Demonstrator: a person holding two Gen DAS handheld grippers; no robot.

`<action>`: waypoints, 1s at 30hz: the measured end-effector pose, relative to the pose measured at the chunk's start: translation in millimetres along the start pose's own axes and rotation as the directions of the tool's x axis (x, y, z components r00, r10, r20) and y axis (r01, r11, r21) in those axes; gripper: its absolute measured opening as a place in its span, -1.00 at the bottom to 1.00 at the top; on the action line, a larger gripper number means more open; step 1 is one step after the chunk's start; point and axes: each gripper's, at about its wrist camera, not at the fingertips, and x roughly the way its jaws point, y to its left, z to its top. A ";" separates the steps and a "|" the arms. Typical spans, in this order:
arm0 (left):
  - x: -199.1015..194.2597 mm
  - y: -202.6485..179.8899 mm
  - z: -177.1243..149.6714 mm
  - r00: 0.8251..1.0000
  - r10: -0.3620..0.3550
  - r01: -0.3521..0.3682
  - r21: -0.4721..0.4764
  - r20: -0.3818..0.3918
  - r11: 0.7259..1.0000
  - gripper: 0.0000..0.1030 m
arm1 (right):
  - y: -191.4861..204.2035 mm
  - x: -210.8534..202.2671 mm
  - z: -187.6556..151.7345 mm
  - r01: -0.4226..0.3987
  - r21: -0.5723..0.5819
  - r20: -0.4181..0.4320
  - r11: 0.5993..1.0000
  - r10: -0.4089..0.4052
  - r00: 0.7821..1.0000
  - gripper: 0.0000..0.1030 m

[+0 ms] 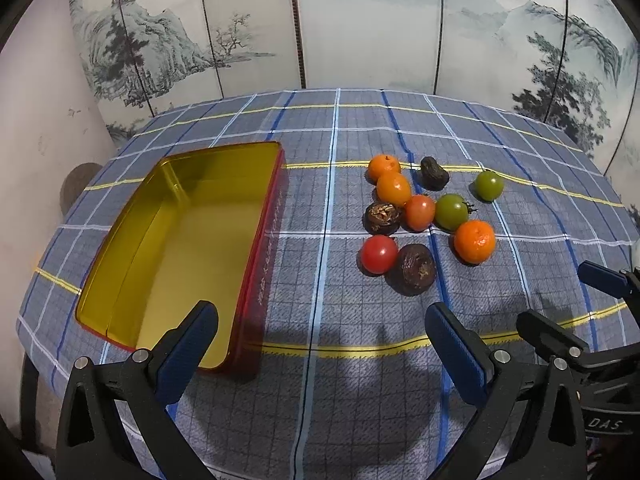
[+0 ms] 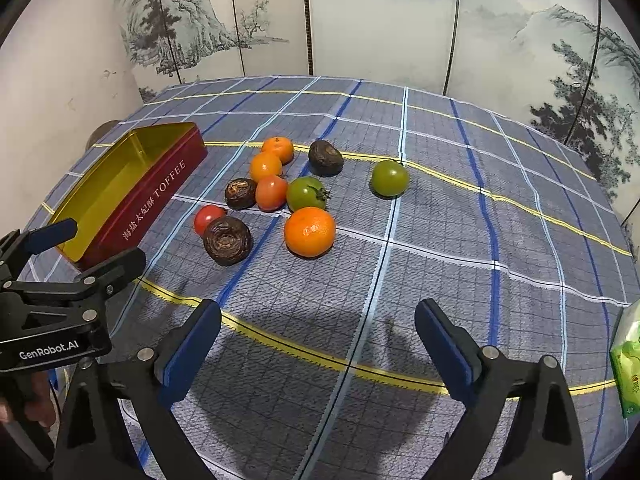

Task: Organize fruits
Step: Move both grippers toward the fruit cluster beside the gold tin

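An open red toffee tin (image 1: 188,240) with a gold inside lies empty at the table's left; it also shows in the right wrist view (image 2: 132,184). Right of it is a loose cluster of fruit: three oranges, one nearest (image 2: 310,232), a red tomato (image 1: 379,254), an orange-red tomato (image 1: 419,212), two green tomatoes (image 1: 452,212) (image 2: 389,178), and three dark wrinkled fruits (image 2: 228,240). My left gripper (image 1: 320,340) is open and empty above the cloth near the tin's front corner. My right gripper (image 2: 318,340) is open and empty in front of the fruit.
The table wears a blue plaid cloth (image 2: 480,240). A painted folding screen (image 1: 360,28) stands behind it. A green packet (image 2: 628,364) lies at the right edge. The other gripper shows in each view's lower corner.
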 end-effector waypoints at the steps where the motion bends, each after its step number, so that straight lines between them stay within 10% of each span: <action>1: 0.0 -0.2 0.2 1.000 -0.001 0.001 0.003 0.001 1.000 0.98 | 0.1 0.2 0.1 0.001 -0.001 0.000 1.000 -0.001 1.000 0.86; 30: 7.7 4.7 7.4 1.000 -0.016 0.016 -0.006 -0.020 1.000 0.98 | 1.9 22.3 8.4 -0.024 -0.022 -0.027 0.999 0.024 0.999 0.58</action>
